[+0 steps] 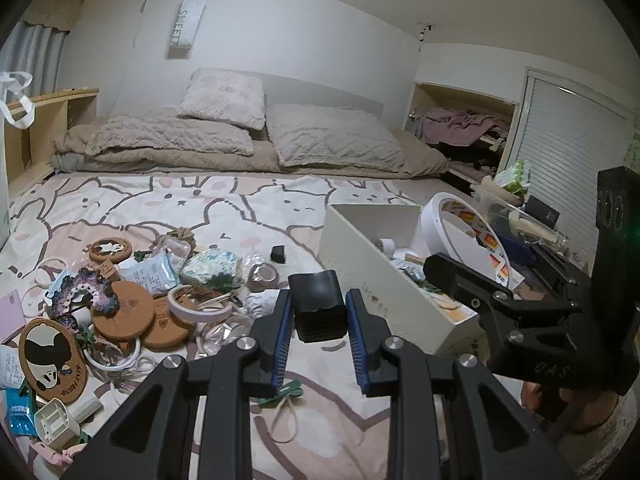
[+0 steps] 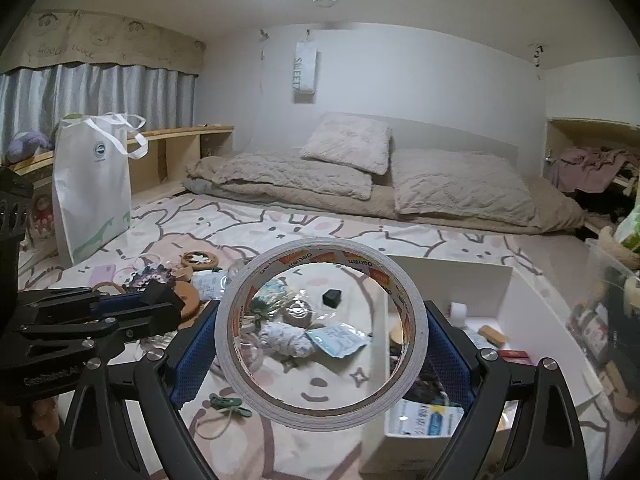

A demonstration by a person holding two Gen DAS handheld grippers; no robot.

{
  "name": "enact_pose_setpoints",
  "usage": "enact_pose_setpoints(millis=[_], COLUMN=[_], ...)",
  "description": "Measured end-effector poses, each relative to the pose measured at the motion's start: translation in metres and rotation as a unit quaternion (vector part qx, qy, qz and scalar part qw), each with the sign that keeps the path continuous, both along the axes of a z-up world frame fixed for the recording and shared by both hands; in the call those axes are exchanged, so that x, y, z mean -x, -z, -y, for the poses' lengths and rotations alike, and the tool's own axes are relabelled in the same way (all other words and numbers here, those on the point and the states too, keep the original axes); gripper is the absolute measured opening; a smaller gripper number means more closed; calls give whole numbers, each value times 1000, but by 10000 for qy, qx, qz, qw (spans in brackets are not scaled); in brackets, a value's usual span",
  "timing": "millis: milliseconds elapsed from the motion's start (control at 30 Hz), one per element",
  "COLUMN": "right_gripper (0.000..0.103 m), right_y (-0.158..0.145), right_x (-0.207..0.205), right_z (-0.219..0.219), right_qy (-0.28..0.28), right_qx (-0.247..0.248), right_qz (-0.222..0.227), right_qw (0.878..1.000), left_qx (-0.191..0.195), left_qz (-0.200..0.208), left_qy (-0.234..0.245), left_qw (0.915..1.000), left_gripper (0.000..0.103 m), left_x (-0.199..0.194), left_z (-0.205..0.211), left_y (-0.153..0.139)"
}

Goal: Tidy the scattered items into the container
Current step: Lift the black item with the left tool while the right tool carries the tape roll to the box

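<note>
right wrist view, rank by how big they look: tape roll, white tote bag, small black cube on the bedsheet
1. tape roll, though it is nearest the camera, so its size is inflated
2. white tote bag
3. small black cube

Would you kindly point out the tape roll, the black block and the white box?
tape roll [image 2: 416, 312], right wrist view, right side of its rim.
black block [image 1: 318, 304], left wrist view, its top face.
white box [image 1: 360, 256], left wrist view, near side wall.

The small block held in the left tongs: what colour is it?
Black, clearest in the left wrist view.
</note>
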State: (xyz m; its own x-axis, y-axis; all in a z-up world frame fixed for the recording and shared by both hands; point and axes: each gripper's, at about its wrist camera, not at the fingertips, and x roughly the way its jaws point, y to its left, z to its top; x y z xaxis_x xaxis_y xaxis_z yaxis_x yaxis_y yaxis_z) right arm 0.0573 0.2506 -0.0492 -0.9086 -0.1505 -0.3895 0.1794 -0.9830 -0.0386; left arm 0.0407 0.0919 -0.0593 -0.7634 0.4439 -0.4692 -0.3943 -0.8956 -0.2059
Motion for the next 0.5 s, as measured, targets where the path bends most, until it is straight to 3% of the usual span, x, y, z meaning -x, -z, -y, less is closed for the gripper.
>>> enact_pose_setpoints(millis=[500], right_gripper=[94], right_y=[-42], right_x=[-39], right_z=[-45], right_qy=[414], right_qx=[-18], right_qz=[-316], right_qw=[9986], left_qx=[111], left_qz=[-481], left_qy=[330], left_qw=[9982], left_gripper=[26], left_x=[-35], left_z=[-51], left_y=[-53])
